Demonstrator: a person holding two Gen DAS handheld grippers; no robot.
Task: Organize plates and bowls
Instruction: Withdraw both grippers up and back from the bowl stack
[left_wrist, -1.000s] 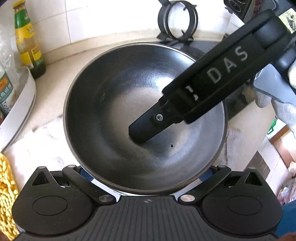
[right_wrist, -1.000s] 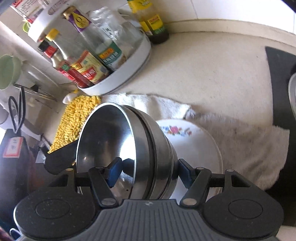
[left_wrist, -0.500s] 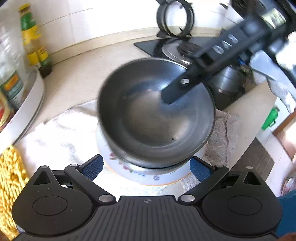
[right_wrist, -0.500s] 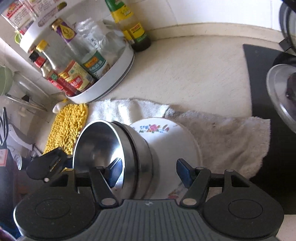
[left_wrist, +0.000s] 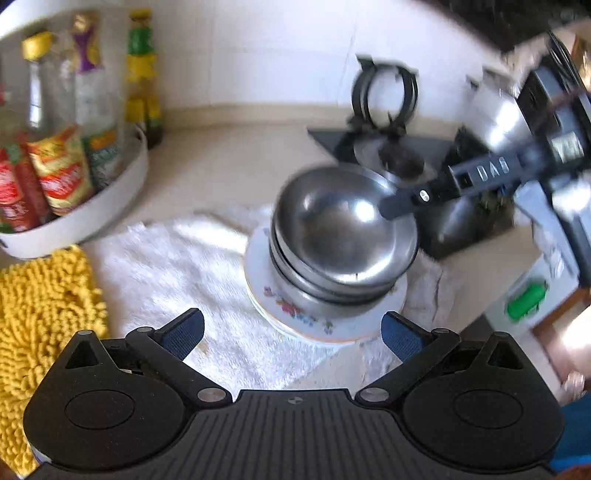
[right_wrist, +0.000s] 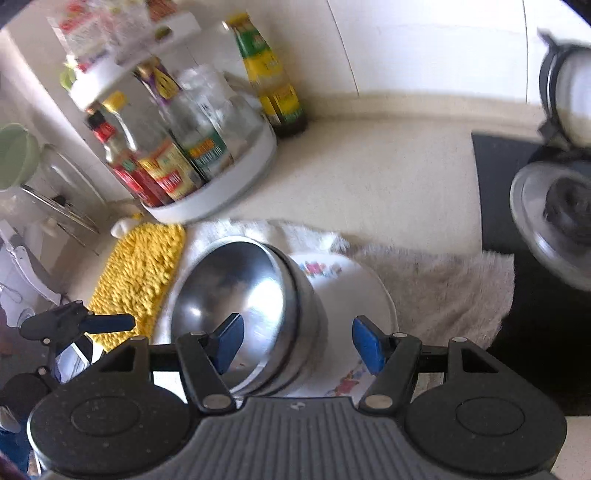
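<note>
A nested stack of steel bowls (left_wrist: 332, 229) (right_wrist: 236, 295) sits on flowered white plates (left_wrist: 295, 314) (right_wrist: 351, 291) laid on a towel. My left gripper (left_wrist: 291, 334) is open and empty, held back above the towel on the near side of the plates. In the right wrist view it shows at the far left (right_wrist: 85, 325). My right gripper (right_wrist: 297, 343) is open and straddles the bowls' wall, one pad over the inside and one over the plate, neither pressing. In the left wrist view one of its fingers (left_wrist: 402, 203) hangs over the bowls' far rim.
A white round tray (left_wrist: 92, 218) (right_wrist: 221, 199) of sauce bottles stands at the back left, with a green-capped bottle (left_wrist: 142, 81) beside it. A yellow mat (left_wrist: 40, 306) (right_wrist: 140, 269) borders the white towel (left_wrist: 184, 266). A black stove (right_wrist: 495, 192) with burner (left_wrist: 399, 155) lies to the right.
Both grippers have drawn back and up from the bowls. The left one, close around the top bowl a second ago, now stands clear of it. The bowls stay on the plates.
</note>
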